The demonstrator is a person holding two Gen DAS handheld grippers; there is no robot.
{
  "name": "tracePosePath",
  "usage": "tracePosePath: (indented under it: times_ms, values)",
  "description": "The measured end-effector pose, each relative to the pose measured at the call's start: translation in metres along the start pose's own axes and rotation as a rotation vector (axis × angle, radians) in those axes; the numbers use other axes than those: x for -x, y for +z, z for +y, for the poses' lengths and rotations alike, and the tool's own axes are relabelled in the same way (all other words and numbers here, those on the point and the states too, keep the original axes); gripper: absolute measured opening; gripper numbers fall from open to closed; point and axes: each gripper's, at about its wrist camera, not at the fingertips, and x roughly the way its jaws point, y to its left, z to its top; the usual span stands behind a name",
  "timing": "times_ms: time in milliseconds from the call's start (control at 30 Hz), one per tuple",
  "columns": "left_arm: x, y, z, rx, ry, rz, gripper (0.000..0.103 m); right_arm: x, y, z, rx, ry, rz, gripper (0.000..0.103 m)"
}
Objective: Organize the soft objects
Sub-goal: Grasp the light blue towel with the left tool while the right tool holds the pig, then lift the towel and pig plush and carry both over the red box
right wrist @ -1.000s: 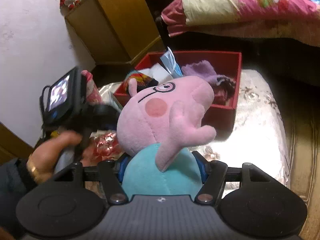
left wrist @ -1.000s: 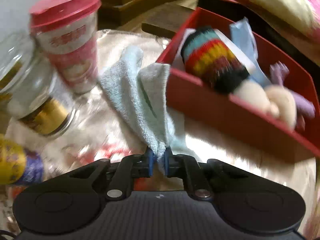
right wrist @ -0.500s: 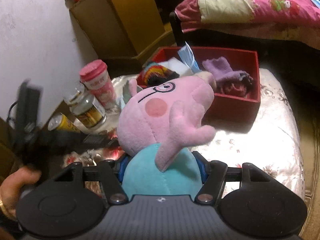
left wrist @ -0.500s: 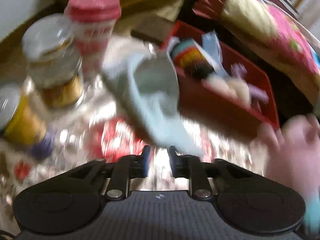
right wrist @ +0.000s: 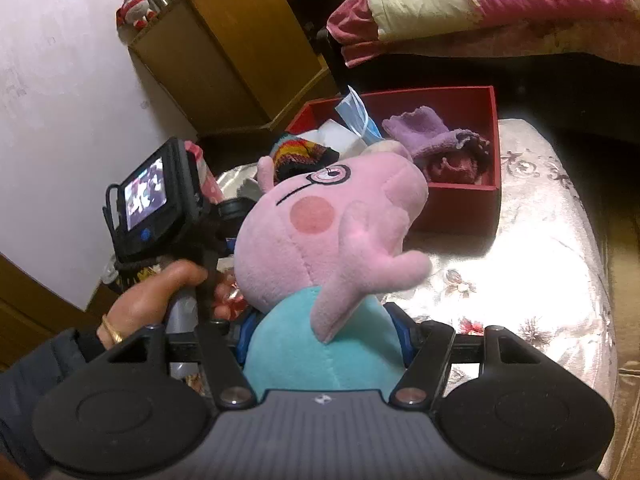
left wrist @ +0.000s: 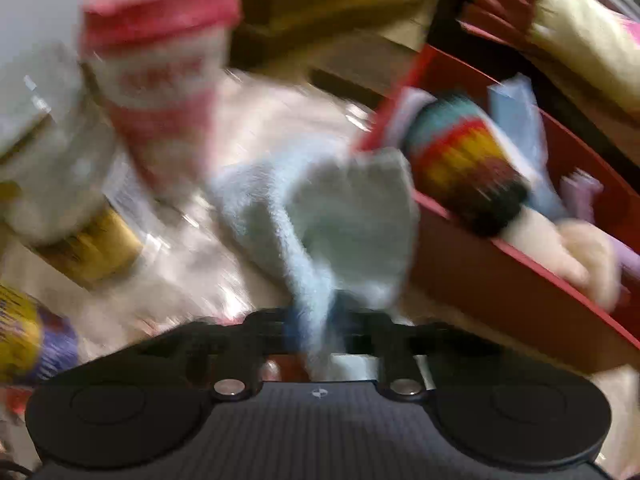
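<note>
Left wrist view is smearing with blur, but my left tool [left wrist: 320,330] at bottom centre is pinching the pale blue towel [left wrist: 320,216]; its jaws have just been closing, and the cloth is caught between them. That towel is draping up the middle of the frame, its upper corner lapping against the near wall of the red box [left wrist: 500,280] at right. A striped knit piece [left wrist: 464,164] is lying inside that box. At upper left a pink-lidded cup [left wrist: 160,80] is standing beside a glass jar [left wrist: 60,184]. Over in the right wrist view, my right tool [right wrist: 322,340] is clamping the teal body of the pink pig plush [right wrist: 328,232], which fills centre frame, with the box behind it at upper right.
</note>
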Motion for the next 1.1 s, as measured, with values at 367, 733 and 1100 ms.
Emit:
tracePosePath:
  times_ms: [367,733,1100]
  values:
    - [0.056,-0.031,0.04,-0.078,-0.191,0.021,0.002,-0.003,0.002,0.015,0.01,0.011,-0.026,0.04]
    - [0.159,-0.043,0.074,-0.044,-0.483,-0.044,0.002,-0.012,0.001,0.026,0.027,0.038,-0.028,0.04]
    - [0.19,-0.039,0.051,-0.1,-0.573,-0.136,0.002,-0.006,-0.001,0.032,0.052,0.001,-0.05,0.04]
